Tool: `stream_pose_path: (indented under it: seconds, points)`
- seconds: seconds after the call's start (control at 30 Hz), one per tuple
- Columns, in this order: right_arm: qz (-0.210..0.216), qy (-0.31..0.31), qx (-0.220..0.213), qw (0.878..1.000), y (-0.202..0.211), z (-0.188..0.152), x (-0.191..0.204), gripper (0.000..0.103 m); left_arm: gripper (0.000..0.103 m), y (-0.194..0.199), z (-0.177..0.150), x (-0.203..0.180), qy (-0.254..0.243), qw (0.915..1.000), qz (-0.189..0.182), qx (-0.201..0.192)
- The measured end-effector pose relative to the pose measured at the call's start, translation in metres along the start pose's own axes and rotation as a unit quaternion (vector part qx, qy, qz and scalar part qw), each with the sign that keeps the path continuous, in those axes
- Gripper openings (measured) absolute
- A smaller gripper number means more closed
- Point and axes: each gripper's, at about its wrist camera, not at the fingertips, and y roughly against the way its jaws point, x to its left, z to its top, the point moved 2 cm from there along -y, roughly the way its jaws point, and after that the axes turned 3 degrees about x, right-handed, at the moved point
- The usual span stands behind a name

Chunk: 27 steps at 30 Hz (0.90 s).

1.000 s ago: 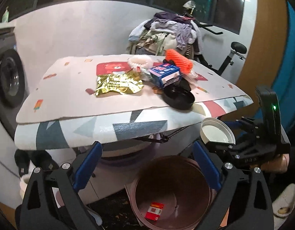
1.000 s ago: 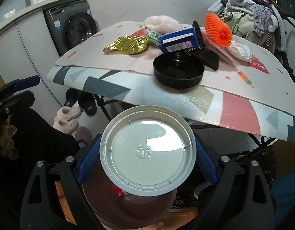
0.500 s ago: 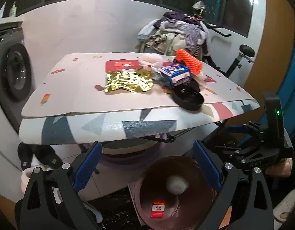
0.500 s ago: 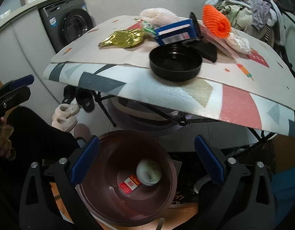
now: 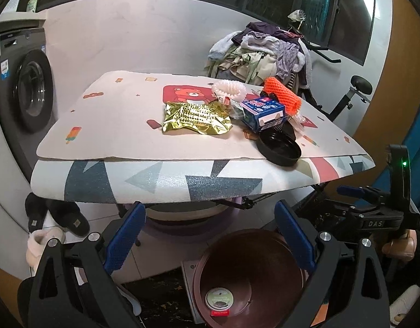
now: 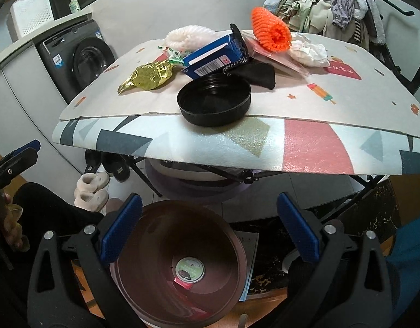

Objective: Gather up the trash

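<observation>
Right wrist view: right gripper [image 6: 207,227] gapes empty above the brown bin [image 6: 179,268]; the black lid [image 6: 214,101] at the table's near edge looks light, rigid, slick, best pinched across its rim.

Two grippers, both wide open and holding nothing

The right gripper [image 6: 208,229] points down and forward, and its two blue fingers [image 6: 122,228] stand far apart with an empty gap between them. The left gripper [image 5: 210,236] also tips downward, its blue fingers [image 5: 294,235] spread just as wide and gripping nothing. A hand [image 5: 399,244] wraps around the right gripper's black handle on the right side of the left camera's view. Another hand [image 6: 13,225], in a dark sleeve, holds the left gripper at the left edge of the right camera's view.
</observation>
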Motion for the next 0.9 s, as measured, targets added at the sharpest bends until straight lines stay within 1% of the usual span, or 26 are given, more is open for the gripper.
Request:
stream_pose_path:
  seconds: [0.13, 0.2, 0.27, 0.4, 0.53, 0.7, 0.77, 0.9]
  points:
    - [0.000, -0.006, -0.004, 1.000, 0.003, 0.006, -0.002, 0.097, 0.093, -0.002, 0.001, 0.000, 0.000, 1.0000, 0.003, 0.005]
    - [0.002, -0.006, -0.008, 1.000, 0.001, 0.015, -0.004, 0.097, 0.093, -0.003, 0.003, 0.002, 0.005, 1.0000, 0.000, 0.008]
    - [-0.008, 0.007, -0.013, 1.000, -0.004, 0.027, -0.005, 0.097, 0.093, -0.005, 0.004, 0.003, 0.009, 0.9999, -0.001, 0.009]
    - [-0.012, 0.006, -0.009, 1.000, -0.024, 0.052, -0.009, 0.097, 0.093, -0.008, 0.008, 0.007, 0.020, 0.9998, -0.001, 0.008]
    - [-0.027, 0.019, -0.001, 0.999, -0.053, 0.076, -0.007, 0.097, 0.093, -0.011, 0.011, 0.011, 0.027, 0.9996, 0.003, 0.002]
    - [-0.038, 0.019, 0.011, 0.999, -0.083, 0.095, -0.005, 0.098, 0.093, -0.022, 0.008, 0.019, 0.042, 0.9990, 0.001, 0.017]
    - [-0.048, 0.024, 0.005, 0.999, -0.089, 0.101, -0.001, 0.098, 0.093, -0.025, 0.007, 0.022, 0.048, 0.9986, 0.001, 0.021]
    - [-0.067, 0.033, 0.008, 0.997, -0.103, 0.112, 0.006, 0.098, 0.093, -0.033, 0.003, 0.022, 0.052, 0.9981, 0.002, 0.032]
